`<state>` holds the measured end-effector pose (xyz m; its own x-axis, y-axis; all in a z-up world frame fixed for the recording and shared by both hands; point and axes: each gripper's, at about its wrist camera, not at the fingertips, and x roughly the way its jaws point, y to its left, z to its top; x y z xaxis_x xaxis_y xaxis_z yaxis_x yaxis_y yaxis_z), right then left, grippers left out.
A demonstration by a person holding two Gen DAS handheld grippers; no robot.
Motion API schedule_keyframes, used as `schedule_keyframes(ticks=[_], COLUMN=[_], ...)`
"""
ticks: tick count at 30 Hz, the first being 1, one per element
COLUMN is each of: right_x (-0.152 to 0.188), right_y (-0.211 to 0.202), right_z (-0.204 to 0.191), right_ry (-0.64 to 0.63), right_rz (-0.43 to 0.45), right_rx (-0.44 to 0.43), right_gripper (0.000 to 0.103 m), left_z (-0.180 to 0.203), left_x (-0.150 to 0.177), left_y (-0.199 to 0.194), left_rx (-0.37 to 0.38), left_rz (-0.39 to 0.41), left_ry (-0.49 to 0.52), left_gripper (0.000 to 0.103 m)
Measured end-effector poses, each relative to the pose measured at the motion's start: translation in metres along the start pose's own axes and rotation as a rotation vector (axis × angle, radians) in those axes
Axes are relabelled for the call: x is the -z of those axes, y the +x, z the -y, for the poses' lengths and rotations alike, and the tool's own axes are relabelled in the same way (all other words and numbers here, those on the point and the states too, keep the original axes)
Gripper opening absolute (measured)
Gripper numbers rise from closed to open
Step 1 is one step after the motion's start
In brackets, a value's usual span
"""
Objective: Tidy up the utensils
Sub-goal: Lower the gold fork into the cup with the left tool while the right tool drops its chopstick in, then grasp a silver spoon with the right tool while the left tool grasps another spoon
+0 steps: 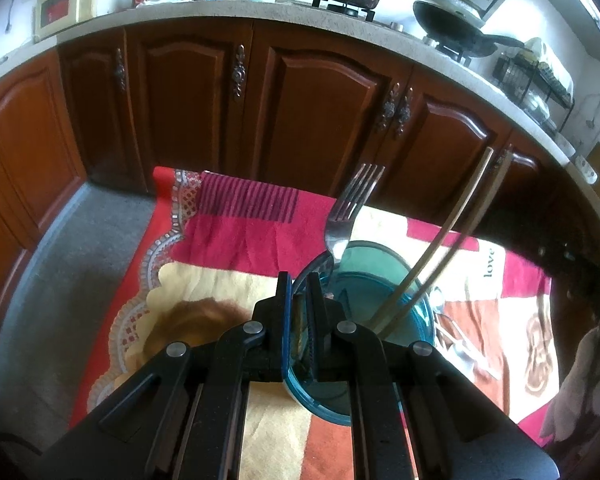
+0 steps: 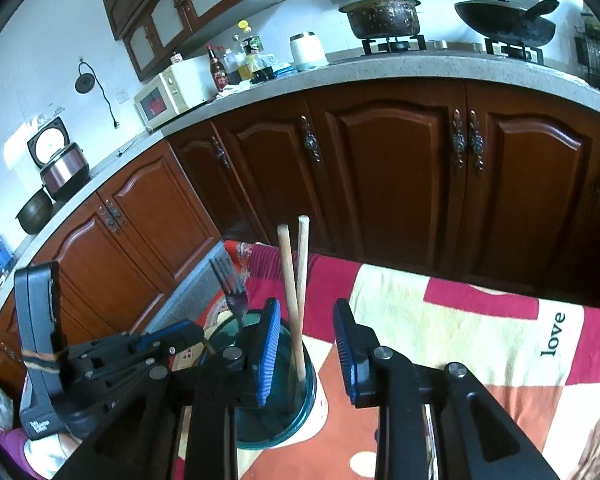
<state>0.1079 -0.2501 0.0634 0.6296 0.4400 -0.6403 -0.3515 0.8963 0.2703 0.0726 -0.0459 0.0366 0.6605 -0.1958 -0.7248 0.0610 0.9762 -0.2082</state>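
1. We keep the left gripper (image 1: 299,312) as it is: its jaws stand almost closed, pinched on the near rim of the teal cup (image 1: 416,292), one pad outside the wall and one inside. That clamp is what steadies the cup on the soft blanket (image 1: 236,240), so we judge it should not slacken now.

2. The right gripper (image 2: 306,356) has its jaws partly apart, and nothing is pressed between the pads. The chopsticks (image 2: 296,292) stand in the cup just inside the left jaw, their tops well above the fingertips and leaning a little; whether they touch that pad we cannot tell.

3. We would draw the right gripper straight back and up, clear of the sticks, so the left jaw does not drag them or tip the cup.

4. The fork (image 1: 350,208) already stands tines up, beyond the left gripper's tips, at the far rim.

5. Beside the cup, right of the left jaws, more cutlery (image 1: 458,344) lies on the blanket; likely our next pick.
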Motion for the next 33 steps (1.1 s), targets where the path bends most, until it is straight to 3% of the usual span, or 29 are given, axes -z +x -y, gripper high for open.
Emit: schedule_keyframes(ticks=[4, 7, 15, 18, 27, 33], right_x=[0.006, 0.011, 0.029, 0.04, 0.091, 0.131], right_y=[-0.004, -0.008, -0.026, -0.038, -0.069, -0.06], right_z=[-0.002, -0.002, -0.003, 0.002, 0.055, 0.101], right_ry=[-0.004, -0.001, -0.011, -0.013, 0.047, 0.125], right_rz=[-0.006, -0.009, -0.015, -0.012, -0.06, -0.127], right_rx=[-0.005, -0.008, 0.005, 0.026, 0.118, 0.179], right_gripper=[0.026, 0.026, 0.028, 0.032, 0.034, 0.034], left_z=[0.002, 0.003, 0.009, 0.014, 0.055, 0.087], left_x=[0.001, 0.003, 0.01, 0.015, 0.043, 0.072], left_y=[-0.007, -0.014, -0.041, -0.055, -0.076, -0.059], left_rx=[0.001, 0.001, 0.024, 0.041, 0.105, 0.141], left_rz=[0.009, 0.019, 0.051, 0.072, 0.076, 0.001], left_ry=[0.001, 0.004, 0.004, 0.007, 0.09, 0.145], left_gripper=[0.01, 0.024, 0.028, 0.035, 0.038, 0.039])
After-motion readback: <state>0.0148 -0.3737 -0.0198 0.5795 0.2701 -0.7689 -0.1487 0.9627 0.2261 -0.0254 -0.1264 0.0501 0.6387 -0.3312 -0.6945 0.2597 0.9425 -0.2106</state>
